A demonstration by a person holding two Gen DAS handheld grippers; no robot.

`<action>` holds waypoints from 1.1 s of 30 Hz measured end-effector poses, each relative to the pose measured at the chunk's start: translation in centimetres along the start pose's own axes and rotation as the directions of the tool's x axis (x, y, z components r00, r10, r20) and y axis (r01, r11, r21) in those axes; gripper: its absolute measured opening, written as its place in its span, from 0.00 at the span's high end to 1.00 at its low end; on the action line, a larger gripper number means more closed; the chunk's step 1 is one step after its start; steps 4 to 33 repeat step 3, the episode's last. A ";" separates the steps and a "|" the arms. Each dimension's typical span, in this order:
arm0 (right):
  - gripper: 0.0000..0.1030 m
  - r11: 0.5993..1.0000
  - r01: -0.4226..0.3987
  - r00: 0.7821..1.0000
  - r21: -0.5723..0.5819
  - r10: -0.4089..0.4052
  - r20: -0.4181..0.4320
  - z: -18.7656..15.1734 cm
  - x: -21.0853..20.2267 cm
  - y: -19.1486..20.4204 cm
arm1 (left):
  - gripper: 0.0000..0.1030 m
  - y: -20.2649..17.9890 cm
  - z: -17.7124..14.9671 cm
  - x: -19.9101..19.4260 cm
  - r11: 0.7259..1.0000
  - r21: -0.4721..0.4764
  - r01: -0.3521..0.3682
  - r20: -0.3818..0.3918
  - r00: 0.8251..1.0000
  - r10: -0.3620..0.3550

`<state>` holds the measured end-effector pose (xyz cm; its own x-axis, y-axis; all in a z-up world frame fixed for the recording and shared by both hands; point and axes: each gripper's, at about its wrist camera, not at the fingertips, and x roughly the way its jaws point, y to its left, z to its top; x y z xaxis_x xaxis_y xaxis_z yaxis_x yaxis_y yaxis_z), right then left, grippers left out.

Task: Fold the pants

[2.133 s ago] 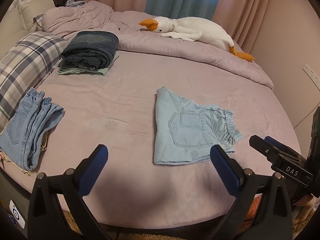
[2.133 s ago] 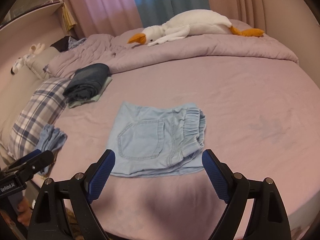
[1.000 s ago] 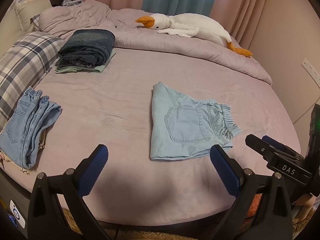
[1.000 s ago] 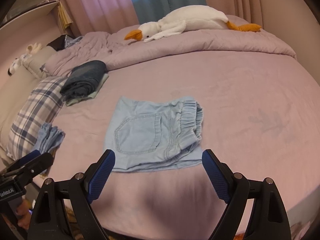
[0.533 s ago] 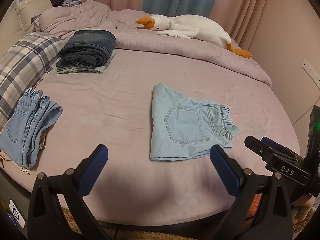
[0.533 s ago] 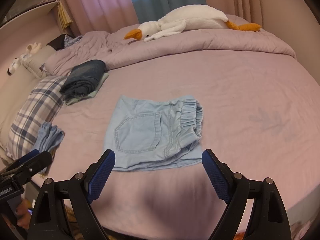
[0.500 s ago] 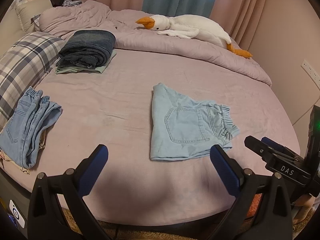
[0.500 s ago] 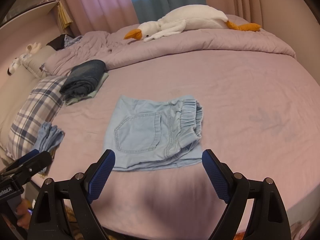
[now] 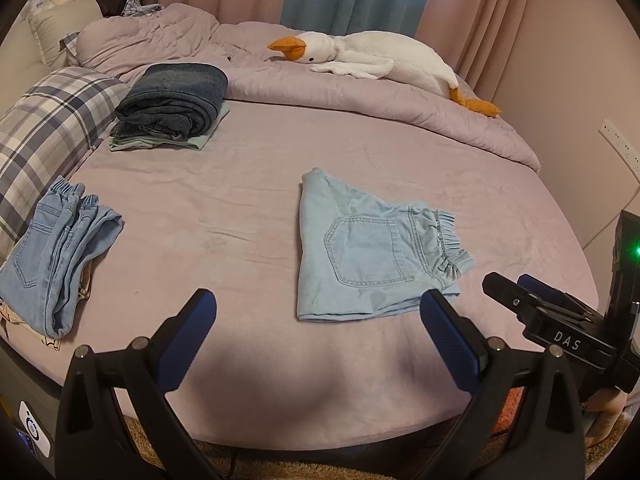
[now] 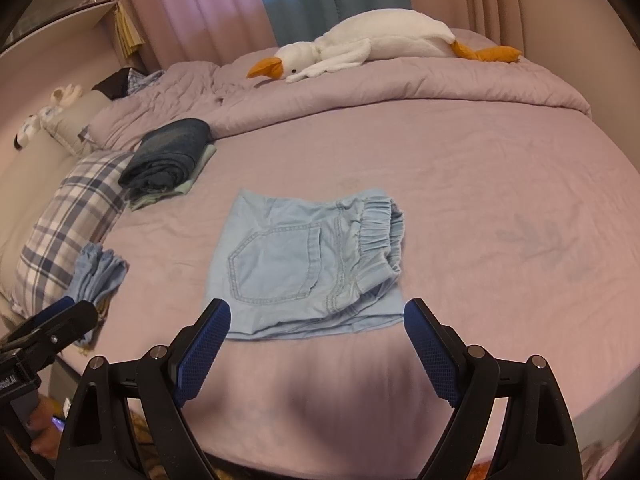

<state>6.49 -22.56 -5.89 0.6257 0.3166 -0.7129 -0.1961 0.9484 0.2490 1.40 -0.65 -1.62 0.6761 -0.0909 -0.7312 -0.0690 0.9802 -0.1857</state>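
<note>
We hold the left tool (image 9: pixel 316 312) and right tool (image 10: pixel 316 326) spread wide and empty above the bed's (image 9: pixel 240 208) near edge, the light-blue denim pants (image 10: pixel 308 260) lying folded compactly mid-mattress, apparently finished and ready to join the folded stack (image 9: pixel 172 106) far left.

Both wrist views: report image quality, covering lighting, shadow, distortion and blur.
Left wrist view: dim warm light, strong fisheye bend with black corners, a soft shadow on the bed near the open left gripper; folded pants sharp. Right wrist view: same light and bend, the pants' near edge slightly smeared, right gripper open.
</note>
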 end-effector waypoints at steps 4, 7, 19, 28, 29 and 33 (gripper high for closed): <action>0.14 1.000 0.002 1.000 0.001 -0.002 0.000 0.0 -0.1 -0.1 | 0.01 -0.2 -0.1 -0.2 1.000 0.001 -0.002 0.002 1.000 0.002; 0.14 1.000 0.002 1.000 0.001 -0.002 0.000 0.0 -0.1 -0.1 | 0.01 -0.2 -0.1 -0.2 1.000 0.001 -0.002 0.002 1.000 0.002; 0.14 1.000 0.002 1.000 0.001 -0.002 0.000 0.0 -0.1 -0.1 | 0.01 -0.2 -0.1 -0.2 1.000 0.001 -0.002 0.002 1.000 0.002; 0.14 1.000 0.002 1.000 0.001 -0.002 0.000 0.0 -0.1 -0.1 | 0.01 -0.2 -0.1 -0.2 1.000 0.001 -0.002 0.002 1.000 0.002; 0.14 1.000 0.002 1.000 0.001 -0.002 0.000 0.0 -0.1 -0.1 | 0.01 -0.2 -0.1 -0.2 1.000 0.001 -0.002 0.002 1.000 0.002; 0.14 1.000 0.002 1.000 0.001 -0.002 0.000 0.0 -0.1 -0.1 | 0.01 -0.2 -0.1 -0.2 1.000 0.001 -0.002 0.002 1.000 0.002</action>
